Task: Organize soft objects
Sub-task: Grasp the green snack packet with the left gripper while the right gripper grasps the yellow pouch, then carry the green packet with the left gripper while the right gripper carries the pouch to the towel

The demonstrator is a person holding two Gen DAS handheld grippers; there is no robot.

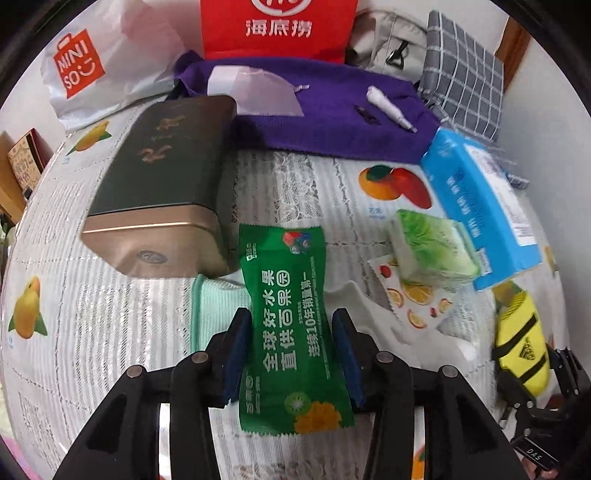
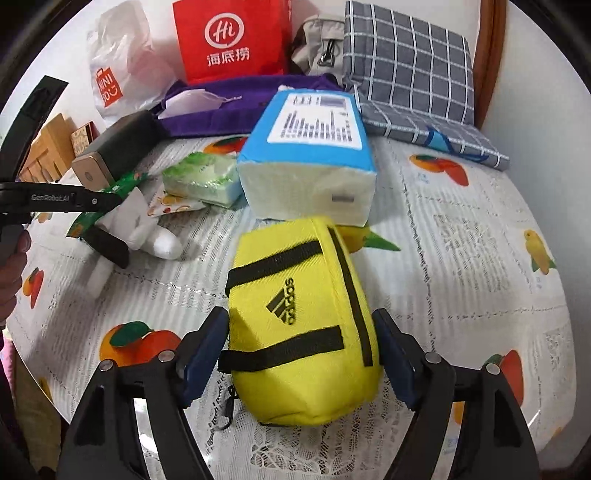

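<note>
The left gripper [image 1: 290,350] hangs over a green snack packet [image 1: 291,325] that lies flat on the tabletop [image 1: 110,314], partly over a mint green cloth [image 1: 218,306]. Its two blue fingers [image 1: 236,354] stand on each side of the packet with a small gap, so they look let go, not squeezing. The right gripper [image 2: 301,354] sits around a yellow pouch [image 2: 299,321] that rests on the tabletop just in front of a blue tissue pack [image 2: 310,162]. Its fingers [image 2: 207,354] are spread wide beside the pouch and do not seem to press it, so it looks released too. It seems each soft thing was set down in its own spot, with the flat things to one side and the puffy ones to the other, so they make a tidy group. Near the packet there is one dark tin box [image 1: 162,181], one green-printed tissue pack [image 1: 432,247] and one fruit-printed wipe packet [image 1: 413,299]. At the back lie one purple cloth [image 1: 332,122], one red bag [image 1: 277,26], one white shopping bag [image 1: 92,70] and one grey checked cloth [image 2: 406,66]. So there are two grippers, two tissue packs and two bags.
</note>
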